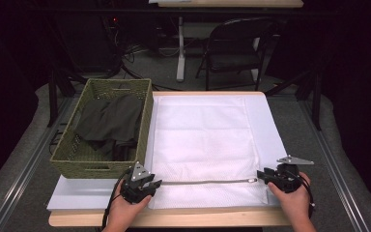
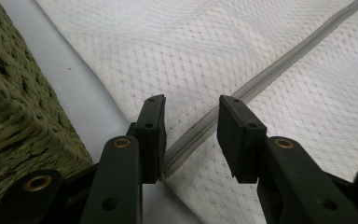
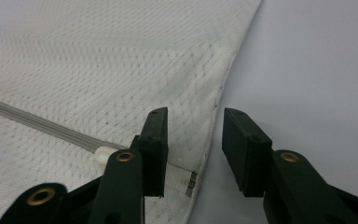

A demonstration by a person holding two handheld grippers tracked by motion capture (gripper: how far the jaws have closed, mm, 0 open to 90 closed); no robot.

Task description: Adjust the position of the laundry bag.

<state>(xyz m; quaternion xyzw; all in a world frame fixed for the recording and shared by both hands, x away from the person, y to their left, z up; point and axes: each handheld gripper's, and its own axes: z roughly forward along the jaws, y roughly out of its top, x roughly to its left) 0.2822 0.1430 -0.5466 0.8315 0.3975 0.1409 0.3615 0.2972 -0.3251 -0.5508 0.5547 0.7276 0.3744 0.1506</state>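
A white mesh bag [image 1: 203, 135] lies flat on the table, with a grey zipper [image 1: 203, 182] running along its near edge. My left gripper [image 1: 157, 183] sits at the zipper's left end. In the left gripper view its jaws [image 2: 191, 112] stand open astride the zipper [image 2: 261, 81], with the pads clear of it. My right gripper [image 1: 262, 175] is at the zipper's right end. In the right gripper view it [image 3: 193, 123] stands open over the bag's right edge [image 3: 214, 107], with the white zipper pull [image 3: 101, 154] just beside its left jaw.
A green woven basket [image 1: 104, 128] holding a dark garment [image 1: 111, 121] stands left of the bag, close to my left gripper [image 2: 14, 102]. A white sheet [image 1: 77, 193] covers the tabletop. A black chair [image 1: 236, 48] stands beyond the table's far edge.
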